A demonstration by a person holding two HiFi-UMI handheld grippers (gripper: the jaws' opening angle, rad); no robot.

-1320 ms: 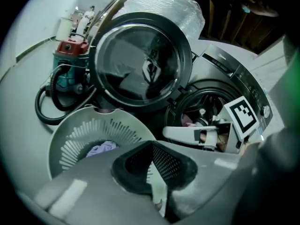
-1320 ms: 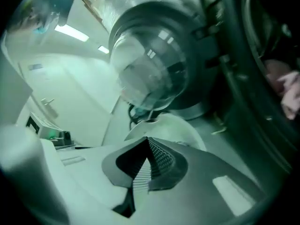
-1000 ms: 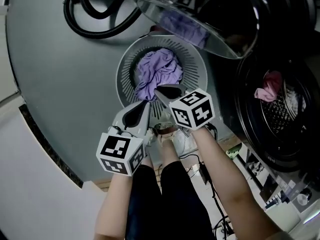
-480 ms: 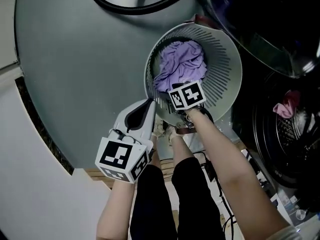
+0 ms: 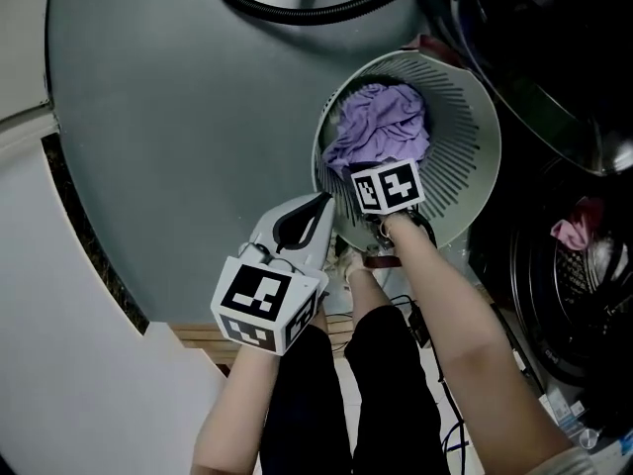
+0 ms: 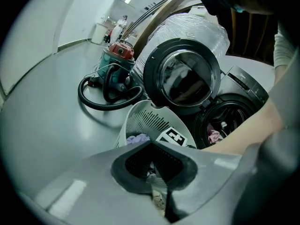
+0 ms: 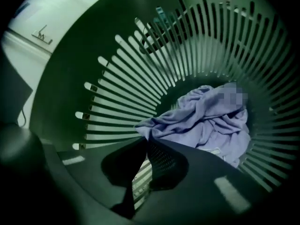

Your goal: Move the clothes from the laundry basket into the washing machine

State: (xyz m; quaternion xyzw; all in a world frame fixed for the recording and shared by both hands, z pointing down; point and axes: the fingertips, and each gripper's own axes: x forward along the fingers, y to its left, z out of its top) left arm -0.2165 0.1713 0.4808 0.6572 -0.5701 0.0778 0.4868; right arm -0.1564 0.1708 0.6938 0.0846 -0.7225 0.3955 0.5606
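The smooth grey floor carries the slatted white laundry basket, just beside the washing machine. A red-topped vacuum cleaner stands farther off, its black hose looped on the floor

red-teal vacuum | black hose coiled beside it | grey floor

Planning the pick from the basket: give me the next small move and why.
Probably open the right gripper and push it onto the purple garment: its jaws are together, empty, tips right at the cloth's near edge inside the laundry basket.
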